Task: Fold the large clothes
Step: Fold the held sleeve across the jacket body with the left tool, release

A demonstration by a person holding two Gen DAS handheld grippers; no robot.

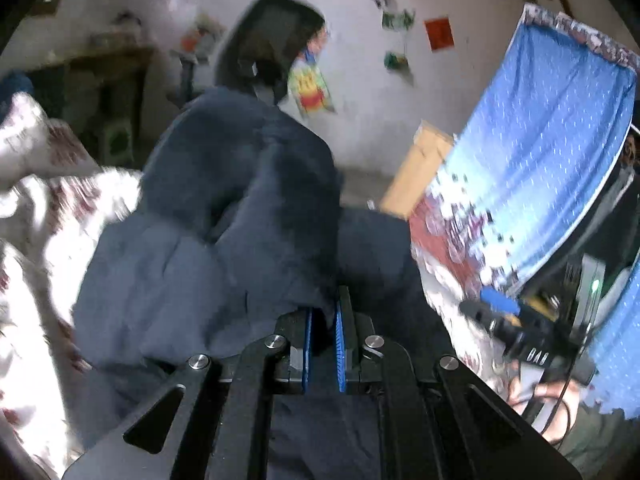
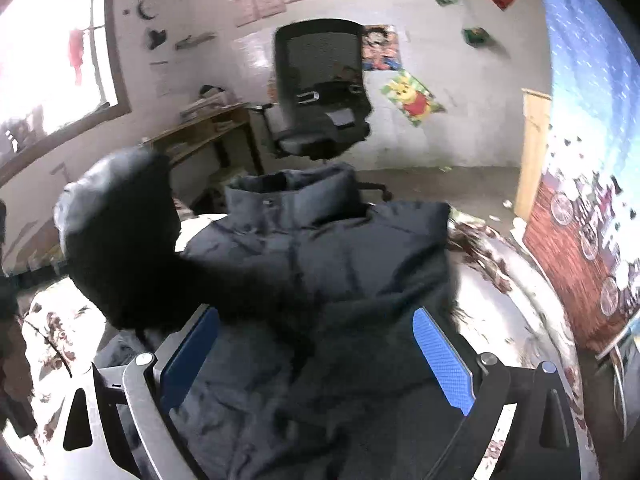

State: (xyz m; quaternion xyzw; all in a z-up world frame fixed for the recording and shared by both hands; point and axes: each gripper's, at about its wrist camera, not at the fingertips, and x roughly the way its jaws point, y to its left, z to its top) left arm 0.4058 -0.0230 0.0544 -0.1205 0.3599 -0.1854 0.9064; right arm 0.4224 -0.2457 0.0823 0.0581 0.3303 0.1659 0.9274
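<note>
Blue-padded jaws on my left gripper [image 1: 324, 340] are pinching a fold of the navy puffer jacket [image 2: 320, 264]; the right gripper [image 2: 316, 356] hangs spread wide over its middle, gripping nothing. Slippery, puffy fabric, so I reckon that small pinch could slide out mid-fold. Jacket lies collar-up across the floral bed [image 2: 516, 292], centre frame, one sleeve [image 2: 120, 240] lifted at left.
</note>
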